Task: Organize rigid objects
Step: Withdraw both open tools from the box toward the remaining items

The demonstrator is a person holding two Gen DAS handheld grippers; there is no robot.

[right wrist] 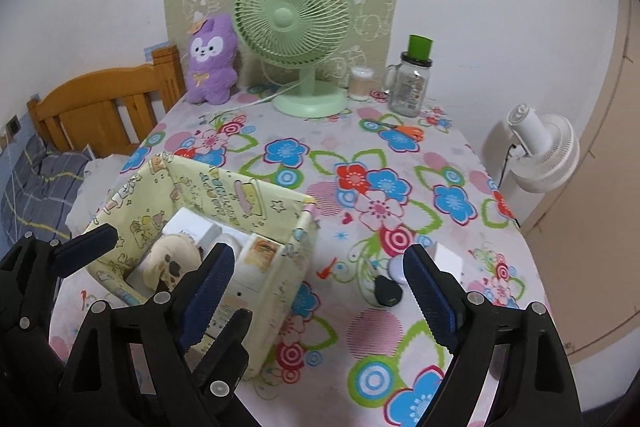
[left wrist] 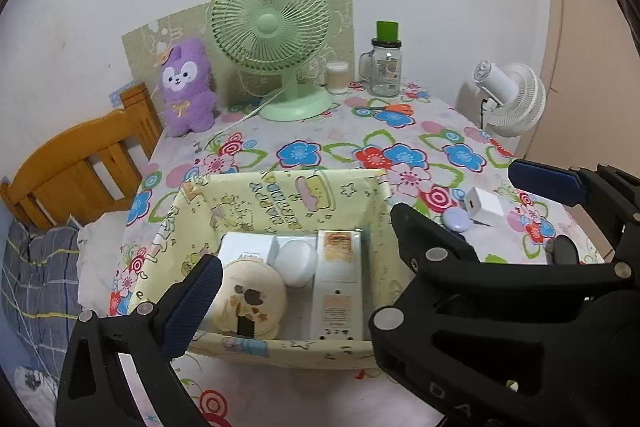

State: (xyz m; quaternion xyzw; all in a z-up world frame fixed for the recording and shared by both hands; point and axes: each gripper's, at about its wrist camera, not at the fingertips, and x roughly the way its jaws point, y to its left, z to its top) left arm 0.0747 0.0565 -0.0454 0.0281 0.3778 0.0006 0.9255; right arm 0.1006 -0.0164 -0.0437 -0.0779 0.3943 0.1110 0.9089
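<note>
A yellow fabric storage box [left wrist: 280,199] [right wrist: 276,291] sits on the flowered table. Inside lie a round cream compact [left wrist: 250,297] [right wrist: 170,259], a white oval case [left wrist: 295,261], a white box [left wrist: 248,247] and a long white carton [left wrist: 338,287]. My left gripper [left wrist: 304,307] hangs open and empty over the box. My right gripper [right wrist: 320,303] is open and empty to the box's right. Beside it on the cloth lie a white charger cube [left wrist: 482,205] [right wrist: 448,257], a lilac oval case [left wrist: 456,219] [right wrist: 398,269] and a small black object [right wrist: 387,291].
At the back stand a green desk fan [left wrist: 276,39] [right wrist: 294,27], a purple plush [left wrist: 186,87] [right wrist: 210,59], a glass jar with green lid [left wrist: 386,67] [right wrist: 412,79] and orange scissors [left wrist: 394,109] [right wrist: 402,129]. A white fan [right wrist: 540,151] stands off the table's right edge. A wooden bed frame [left wrist: 80,163] is left.
</note>
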